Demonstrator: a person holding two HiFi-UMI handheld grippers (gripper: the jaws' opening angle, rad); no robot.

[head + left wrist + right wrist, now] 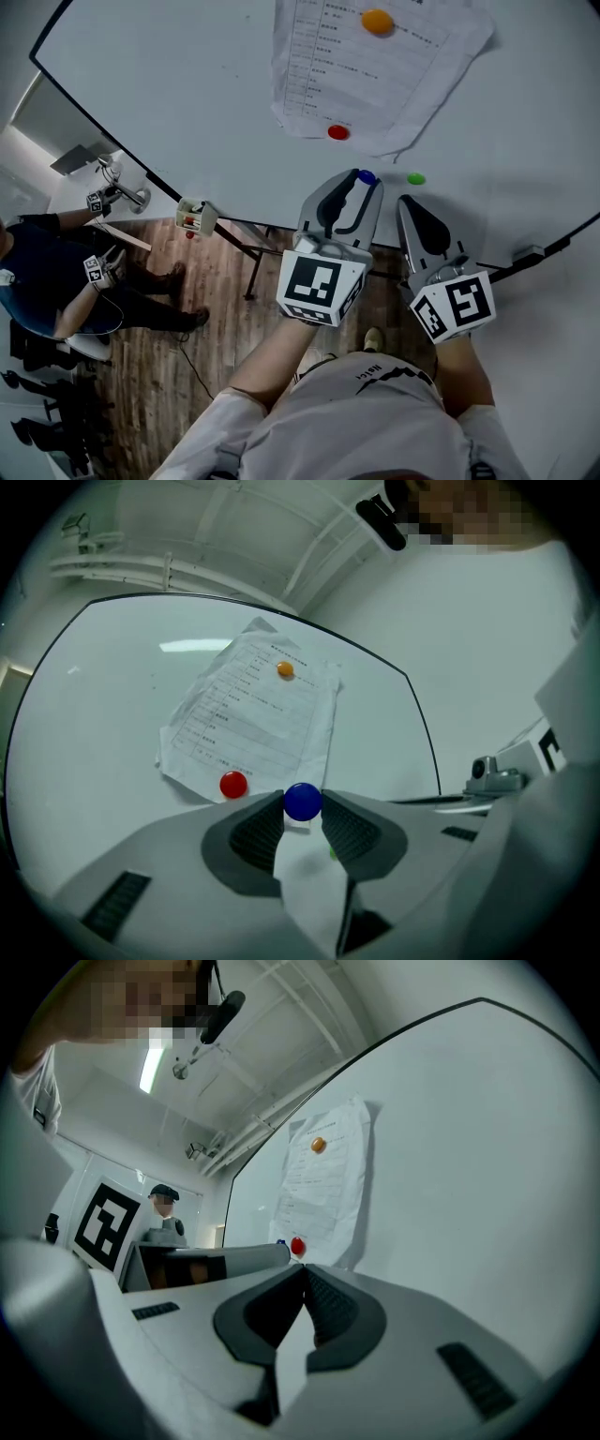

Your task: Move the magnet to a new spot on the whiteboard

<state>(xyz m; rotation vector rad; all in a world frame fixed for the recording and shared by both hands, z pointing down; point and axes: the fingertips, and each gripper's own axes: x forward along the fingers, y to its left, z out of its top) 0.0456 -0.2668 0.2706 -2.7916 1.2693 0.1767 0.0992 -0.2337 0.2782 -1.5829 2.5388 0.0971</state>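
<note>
A round blue magnet (302, 801) sits pinched between the tips of my left gripper (302, 808), just off the whiteboard (112, 686). In the head view the blue magnet (366, 175) shows at the left gripper's (361, 180) tip, below the paper sheet (375, 66). A red magnet (337, 132) and an orange magnet (377, 21) pin that sheet to the whiteboard (187, 94). A small green magnet (415, 178) lies on the board right of the blue one. My right gripper (302, 1274) has its jaws together with nothing between them, held beside the left one.
A crumpled printed sheet (253, 714) hangs on the board. The board's dark lower edge (141, 169) runs diagonally, with a marker tray (195, 217) on it. A seated person (47, 272) is at the far left over a wooden floor (169, 375).
</note>
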